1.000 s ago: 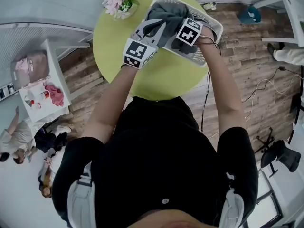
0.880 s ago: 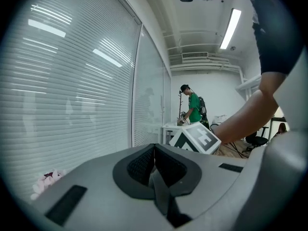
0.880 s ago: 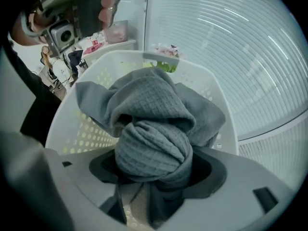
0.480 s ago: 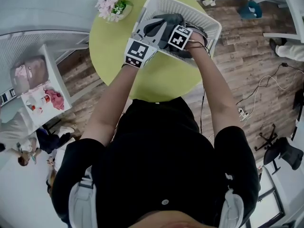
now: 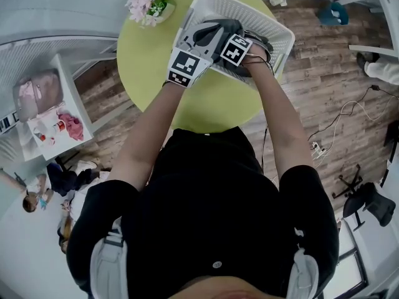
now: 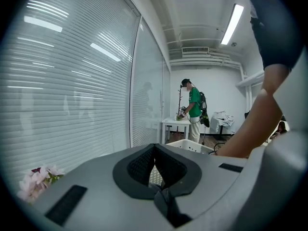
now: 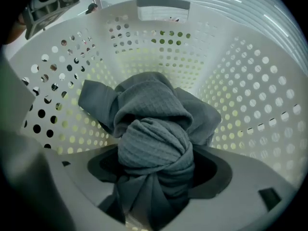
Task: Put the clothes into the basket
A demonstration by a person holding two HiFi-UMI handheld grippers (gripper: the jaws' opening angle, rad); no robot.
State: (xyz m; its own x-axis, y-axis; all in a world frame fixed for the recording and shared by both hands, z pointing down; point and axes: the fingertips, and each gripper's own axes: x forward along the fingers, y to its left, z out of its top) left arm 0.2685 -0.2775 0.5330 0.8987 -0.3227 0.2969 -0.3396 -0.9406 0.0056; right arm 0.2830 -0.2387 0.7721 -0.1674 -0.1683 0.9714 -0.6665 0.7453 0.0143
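Note:
A white perforated basket (image 5: 278, 31) stands on the far side of the round green table (image 5: 206, 108). A grey cloth (image 5: 219, 27) lies bunched inside it. My right gripper (image 5: 237, 47) reaches down into the basket. In the right gripper view its jaws (image 7: 156, 161) are opening, and the twisted grey cloth (image 7: 154, 129) still fills the gap and touches both pads. The basket's wall (image 7: 243, 85) surrounds it. My left gripper (image 5: 185, 66) hovers at the basket's near left rim. In the left gripper view it (image 6: 154, 150) points level across the room, tips together.
A pot of pink flowers (image 5: 148, 4) sits at the table's far left edge, also low left in the left gripper view (image 6: 36, 184). A white cart (image 5: 53, 114) stands left of the table. Cables (image 5: 340, 120) cross the wooden floor at right. A person in green (image 6: 194, 110) stands far off.
The right gripper has shifted slightly left and lower into the basket with the grey cloth. The left gripper has stayed near the basket's rim.

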